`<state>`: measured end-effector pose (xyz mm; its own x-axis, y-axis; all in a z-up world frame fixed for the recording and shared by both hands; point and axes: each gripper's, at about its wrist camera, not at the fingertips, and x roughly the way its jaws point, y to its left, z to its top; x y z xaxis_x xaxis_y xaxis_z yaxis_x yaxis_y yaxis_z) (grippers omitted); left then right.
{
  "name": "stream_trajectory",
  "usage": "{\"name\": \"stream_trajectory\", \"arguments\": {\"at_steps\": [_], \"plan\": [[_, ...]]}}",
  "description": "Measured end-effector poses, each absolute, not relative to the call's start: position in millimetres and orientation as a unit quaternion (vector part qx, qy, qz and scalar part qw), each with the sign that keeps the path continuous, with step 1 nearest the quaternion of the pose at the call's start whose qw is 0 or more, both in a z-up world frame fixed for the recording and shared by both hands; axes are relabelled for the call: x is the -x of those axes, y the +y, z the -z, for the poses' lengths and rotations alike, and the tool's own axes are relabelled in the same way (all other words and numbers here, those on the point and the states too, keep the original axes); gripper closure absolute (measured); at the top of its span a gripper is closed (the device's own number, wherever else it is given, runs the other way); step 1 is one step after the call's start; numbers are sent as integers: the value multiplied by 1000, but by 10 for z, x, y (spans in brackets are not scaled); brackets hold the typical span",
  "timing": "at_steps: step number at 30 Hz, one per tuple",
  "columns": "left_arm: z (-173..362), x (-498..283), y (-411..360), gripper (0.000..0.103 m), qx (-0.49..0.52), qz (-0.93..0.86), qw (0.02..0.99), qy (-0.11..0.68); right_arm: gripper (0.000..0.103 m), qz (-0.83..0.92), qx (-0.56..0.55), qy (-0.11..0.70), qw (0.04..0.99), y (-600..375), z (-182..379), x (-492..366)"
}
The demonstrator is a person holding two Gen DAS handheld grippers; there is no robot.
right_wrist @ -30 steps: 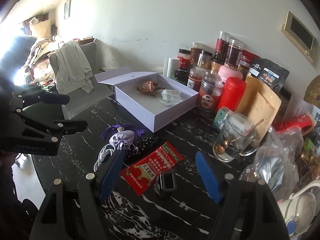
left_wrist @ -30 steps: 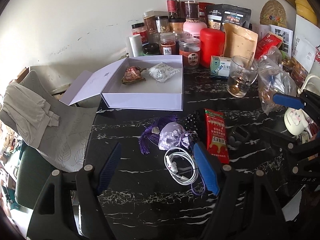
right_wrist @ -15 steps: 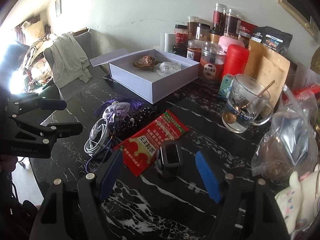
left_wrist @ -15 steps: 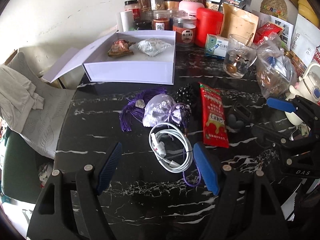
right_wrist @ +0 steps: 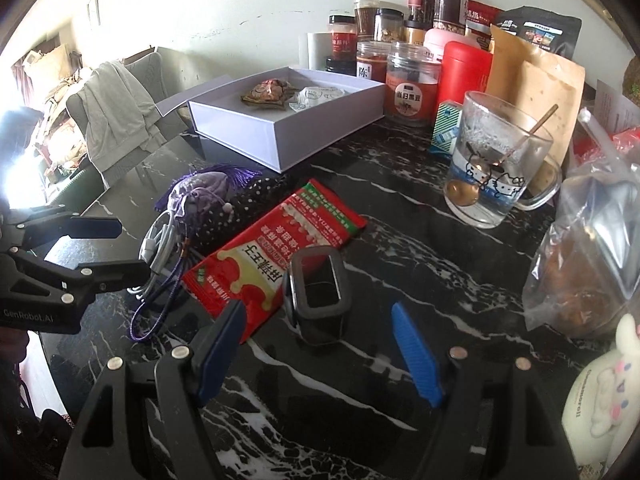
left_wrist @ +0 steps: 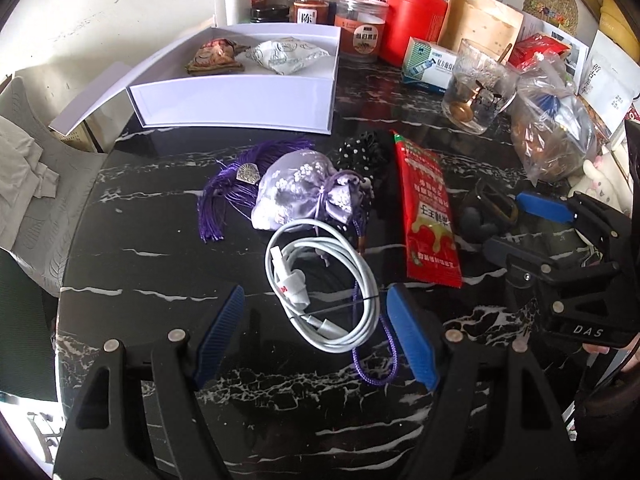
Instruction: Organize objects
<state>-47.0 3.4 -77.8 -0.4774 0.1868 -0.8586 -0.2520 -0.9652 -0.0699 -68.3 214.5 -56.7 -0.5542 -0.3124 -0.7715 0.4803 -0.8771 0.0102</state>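
A coiled white cable (left_wrist: 320, 284) lies on the black marble table (left_wrist: 160, 360), just ahead of my open, empty left gripper (left_wrist: 316, 328). Behind it lie a lilac pouch (left_wrist: 296, 192) with a purple tassel, a black dotted pouch (left_wrist: 360, 152) and a red sachet (left_wrist: 428, 212). A small black case (right_wrist: 318, 296) stands just ahead of my open, empty right gripper (right_wrist: 318, 344), next to the red sachet (right_wrist: 276, 248). An open white box (left_wrist: 240, 88) at the back holds a brown packet and a white packet.
Jars, a red canister (left_wrist: 412, 24), bags and a small carton (left_wrist: 428, 64) crowd the back edge. A glass mug (right_wrist: 496, 168) with a spoon and a clear plastic bag (right_wrist: 588, 256) stand at the right. A chair with grey cloth (right_wrist: 116, 116) stands beyond the left edge.
Both grippers have moved forward and down toward the table. The cable now lies close before the left gripper, the black case close before the right. Both stay open.
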Motion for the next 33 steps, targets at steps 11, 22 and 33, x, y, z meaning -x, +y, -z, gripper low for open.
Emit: {"name": "stream_trajectory", "arguments": {"at_steps": [11, 22, 33], "plan": [[969, 642, 67, 30, 513, -846, 140, 17, 35, 866, -432, 98, 232, 2128, 683, 850], [936, 526, 56, 46, 508, -846, 164, 3, 65, 854, -449, 101, 242, 2135, 730, 778], [921, 176, -19, 46, 514, -842, 166, 14, 65, 851, -451, 105, 248, 2174, 720, 457]]}}
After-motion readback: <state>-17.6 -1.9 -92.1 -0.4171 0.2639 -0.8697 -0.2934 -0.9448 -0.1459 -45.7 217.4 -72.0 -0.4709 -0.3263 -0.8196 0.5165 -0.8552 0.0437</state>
